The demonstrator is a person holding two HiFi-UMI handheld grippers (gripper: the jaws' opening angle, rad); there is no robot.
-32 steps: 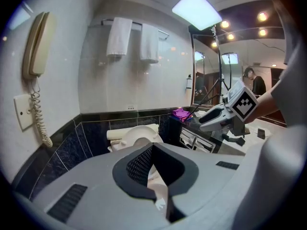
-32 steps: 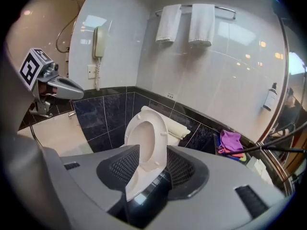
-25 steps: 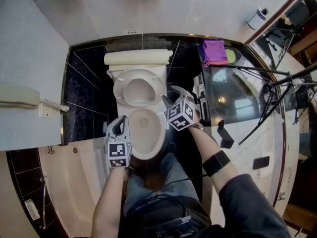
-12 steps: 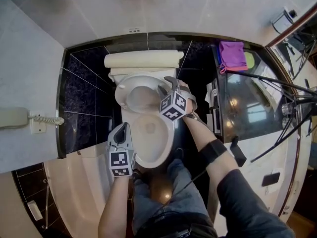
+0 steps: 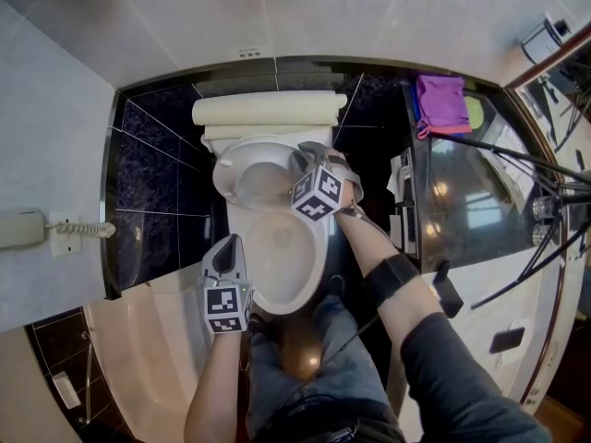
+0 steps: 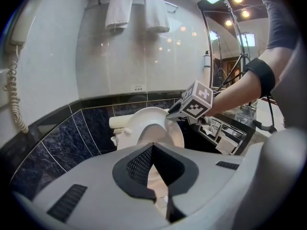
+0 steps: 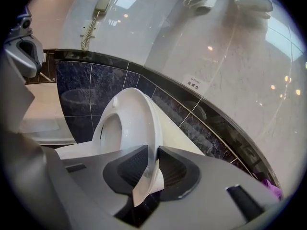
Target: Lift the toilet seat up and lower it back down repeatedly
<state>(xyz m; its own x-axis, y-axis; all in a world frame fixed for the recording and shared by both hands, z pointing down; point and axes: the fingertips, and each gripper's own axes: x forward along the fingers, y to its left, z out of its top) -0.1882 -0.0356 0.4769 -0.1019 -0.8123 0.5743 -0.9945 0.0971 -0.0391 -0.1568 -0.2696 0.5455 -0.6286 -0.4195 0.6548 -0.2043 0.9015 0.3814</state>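
Between jaws of right hand-held gripper (image 7: 152, 153), just closing | toilet seat (image 7: 143, 116) pinched | head view: grip hidden

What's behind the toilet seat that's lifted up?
Right behind the toilet seat sits the cream tank. Behind the tank is a dark tiled wall. The raised seat covers the tank's front, so that part can't be seen.

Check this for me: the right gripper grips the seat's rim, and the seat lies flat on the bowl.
One thing is wrong: the seat does not lie flat on the bowl. It stands raised, as the right gripper view shows. The right gripper does grip the seat's rim, its jaws having just been closing with the rim between them.
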